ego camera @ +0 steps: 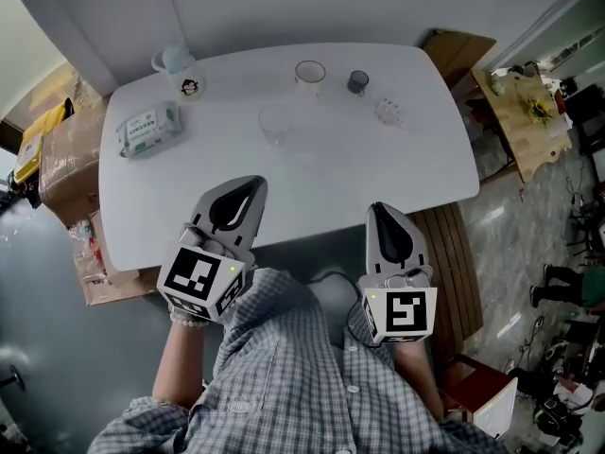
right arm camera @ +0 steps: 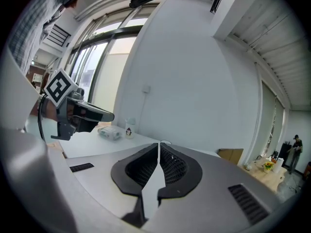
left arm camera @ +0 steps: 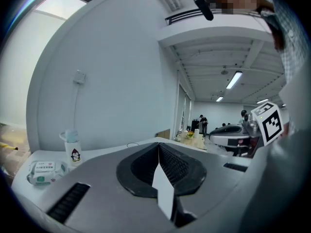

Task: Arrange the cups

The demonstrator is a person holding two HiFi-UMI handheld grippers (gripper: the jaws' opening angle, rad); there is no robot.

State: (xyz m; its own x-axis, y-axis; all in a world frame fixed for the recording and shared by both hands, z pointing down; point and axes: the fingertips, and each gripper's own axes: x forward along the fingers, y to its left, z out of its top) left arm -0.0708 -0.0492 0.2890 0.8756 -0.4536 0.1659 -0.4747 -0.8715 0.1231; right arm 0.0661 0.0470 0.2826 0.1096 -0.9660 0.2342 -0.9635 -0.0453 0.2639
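Observation:
Several cups stand at the far side of the white table (ego camera: 170,216): a white cup (ego camera: 310,74), a small dark grey cup (ego camera: 357,82), a clear glass (ego camera: 276,123) and a patterned clear glass (ego camera: 388,113). My left gripper (ego camera: 257,182) hovers over the table's near edge, well short of the cups. Its jaws are shut with nothing between them, as the left gripper view (left arm camera: 158,148) shows. My right gripper (ego camera: 376,206) is just off the near edge, also shut and empty (right arm camera: 159,148). From these low gripper views the cups are hidden.
A penguin-print bottle (ego camera: 180,69) (left arm camera: 72,148) (right arm camera: 129,129) and a wet-wipes pack (ego camera: 147,129) (left arm camera: 43,171) (right arm camera: 111,132) sit at the table's far left. Cardboard boxes (ego camera: 66,159) stand left of the table, a slatted wooden bench (ego camera: 456,258) at its right, and a cluttered wooden table (ego camera: 525,112) beyond.

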